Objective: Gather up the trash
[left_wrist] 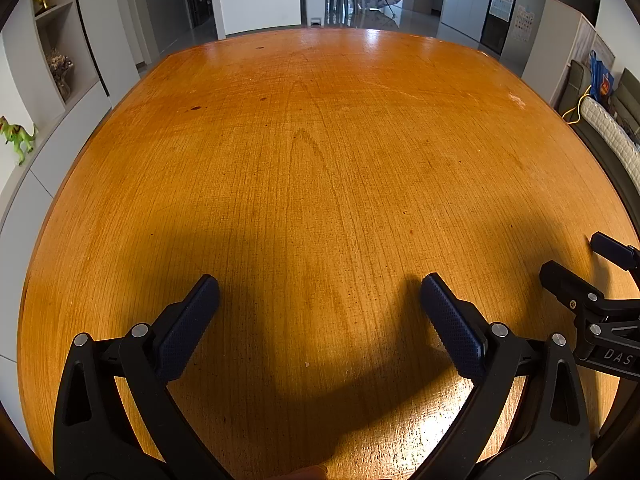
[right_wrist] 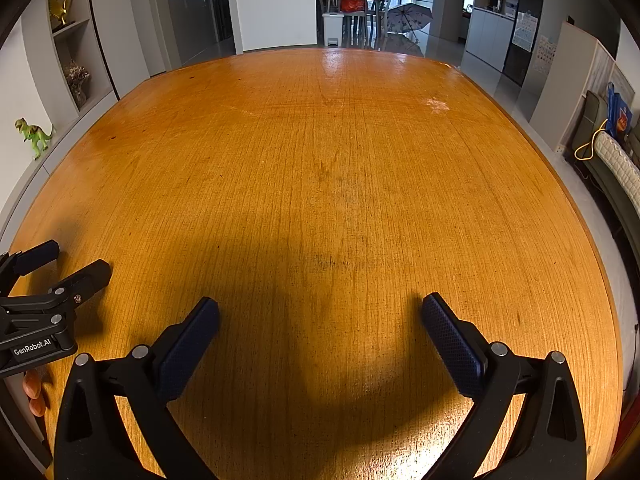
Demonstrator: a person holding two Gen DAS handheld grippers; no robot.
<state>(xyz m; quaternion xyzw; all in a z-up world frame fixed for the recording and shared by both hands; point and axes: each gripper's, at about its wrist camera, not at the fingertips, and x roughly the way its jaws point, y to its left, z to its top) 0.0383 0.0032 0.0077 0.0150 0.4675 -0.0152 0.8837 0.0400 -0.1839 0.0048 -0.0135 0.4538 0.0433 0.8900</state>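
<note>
- The broad orange-brown wooden table (left_wrist: 320, 160) fills both views; its grained top shows faint stains and small crumbs but no clear piece of trash, so the thing to collect is either out of view or too small to tell.
- The left black two-finger gripper with blue textured pads (left_wrist: 320, 312) hovers low over the near edge, jaws spread wide and holding nothing, probably poised to begin.
- The right black gripper with matching blue pads (right_wrist: 320, 328) hangs just beside it, likewise spread and empty.
- The green toy dinosaur (right_wrist: 34, 136) stands on the grey side ledge, well apart.
- Writing: "GenRobot.AI" reads on the left gripper's body in the right view; "DAS" on the right gripper's in the left view.
</note>
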